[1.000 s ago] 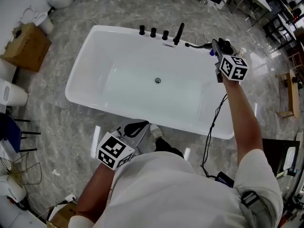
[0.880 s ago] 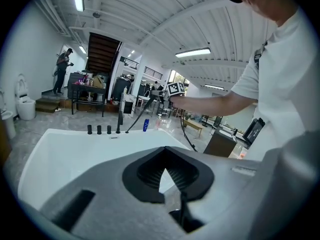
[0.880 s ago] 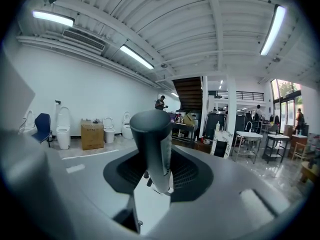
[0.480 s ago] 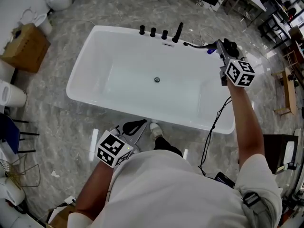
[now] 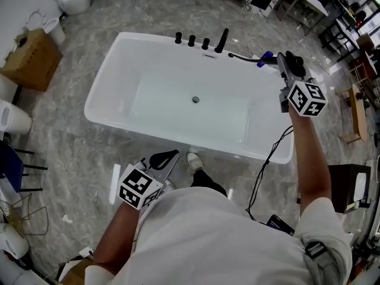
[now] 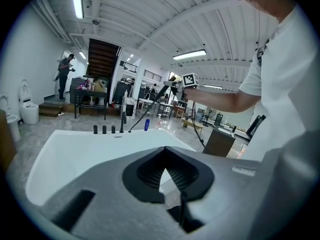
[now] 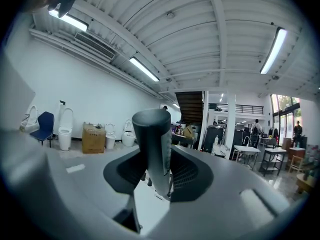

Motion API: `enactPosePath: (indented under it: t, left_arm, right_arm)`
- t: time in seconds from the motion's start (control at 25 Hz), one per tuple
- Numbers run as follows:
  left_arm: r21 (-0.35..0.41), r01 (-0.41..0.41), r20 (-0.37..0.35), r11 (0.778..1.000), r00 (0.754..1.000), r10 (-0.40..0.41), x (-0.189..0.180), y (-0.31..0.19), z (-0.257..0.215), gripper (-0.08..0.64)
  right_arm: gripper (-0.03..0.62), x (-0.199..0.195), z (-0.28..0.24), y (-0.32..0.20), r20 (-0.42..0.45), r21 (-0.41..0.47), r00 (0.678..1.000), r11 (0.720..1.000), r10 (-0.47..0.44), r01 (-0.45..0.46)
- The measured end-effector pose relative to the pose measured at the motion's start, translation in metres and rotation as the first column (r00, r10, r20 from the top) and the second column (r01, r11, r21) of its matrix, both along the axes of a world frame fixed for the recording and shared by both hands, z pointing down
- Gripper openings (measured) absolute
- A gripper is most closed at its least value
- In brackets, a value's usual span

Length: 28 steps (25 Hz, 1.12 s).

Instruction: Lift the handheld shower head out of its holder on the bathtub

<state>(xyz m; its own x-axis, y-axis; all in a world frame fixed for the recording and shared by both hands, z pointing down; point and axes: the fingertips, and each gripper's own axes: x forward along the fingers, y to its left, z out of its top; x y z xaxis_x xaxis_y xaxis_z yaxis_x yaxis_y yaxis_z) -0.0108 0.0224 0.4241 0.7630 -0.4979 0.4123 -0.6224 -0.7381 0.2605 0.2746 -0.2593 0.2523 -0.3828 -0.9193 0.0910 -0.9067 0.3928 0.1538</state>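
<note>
Shower head (image 7: 152,144) clamped in right gripper (image 7: 156,176) (seemingly above bathtub (image 5: 100,100)).

The white rectangular bathtub (image 5: 148,64) lies open inside, its basin free down to the small drain (image 5: 195,100). Its far rim is crowded by three black knobs (image 5: 191,40) and a tall black spout (image 5: 222,40). A thin black hose (image 5: 243,56) slants from there to the dark grey shower head (image 7: 152,144) clamped in the right tongs (image 5: 280,59), barring that corner. A black cable (image 5: 265,159) dangles across the near right corner.
</note>
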Motion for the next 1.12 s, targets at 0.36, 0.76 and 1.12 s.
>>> enactPosePath:
  t: [0.36,0.76,1.12]
  left_arm:
    - [0.029,0.003,-0.006,1.0,1.0,-0.003,-0.014,0.023,-0.003,0.006]
    - [0.039,-0.011,-0.017,0.999,1.0,0.012,-0.021,0.039,-0.008,0.006]
    - [0.054,-0.045,-0.025,0.997,0.999,0.047,-0.016,0.053,-0.009,0.006]
  right_arm:
    - [0.143,-0.01,-0.034,0.052,-0.003,0.045,1.0,0.999,-0.003,0.003]
    - [0.143,-0.023,-0.08,0.105,-0.015,0.1,1.0,0.995,-0.024,0.025]
    - [0.143,-0.039,-0.116,0.155,-0.016,0.151,0.998,0.986,-0.064,0.065]
